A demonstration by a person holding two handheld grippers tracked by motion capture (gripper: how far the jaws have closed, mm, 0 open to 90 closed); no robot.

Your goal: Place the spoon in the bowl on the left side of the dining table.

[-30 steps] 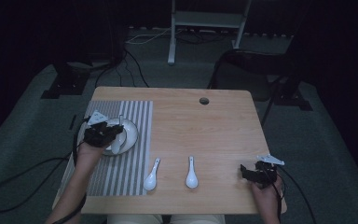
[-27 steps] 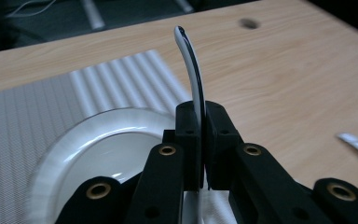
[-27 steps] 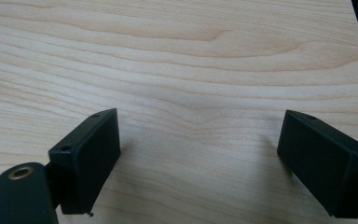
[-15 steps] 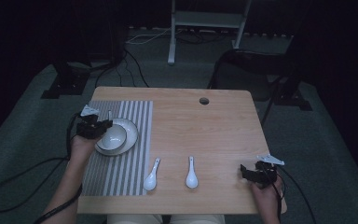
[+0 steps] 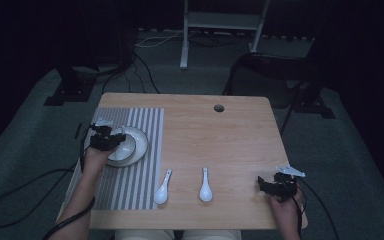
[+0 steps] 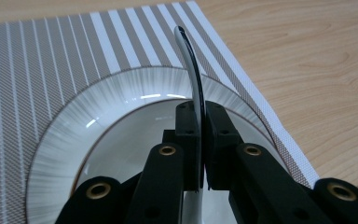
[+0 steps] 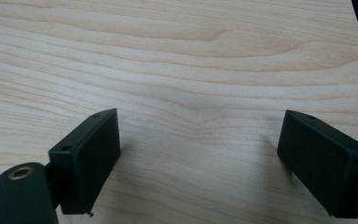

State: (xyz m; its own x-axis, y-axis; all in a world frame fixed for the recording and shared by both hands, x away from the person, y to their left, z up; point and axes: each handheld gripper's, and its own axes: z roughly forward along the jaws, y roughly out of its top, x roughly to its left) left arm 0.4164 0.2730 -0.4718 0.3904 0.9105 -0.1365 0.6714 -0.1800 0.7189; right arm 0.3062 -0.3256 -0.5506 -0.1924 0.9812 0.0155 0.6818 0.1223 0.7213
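A dim room: grey carpet [image 5: 30, 145] strewn with black cables [image 5: 15, 195] (far side dark), a white stand [image 5: 220, 30] beyond the table [image 5: 220, 135].

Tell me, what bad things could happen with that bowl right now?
The left gripper pinches just the thin rim of the bowl, so the bowl might slip out or tip. It sits over the plate, and a drop could chip both. The two spoons lie near the table's front edge, where a moving arm might knock them off.
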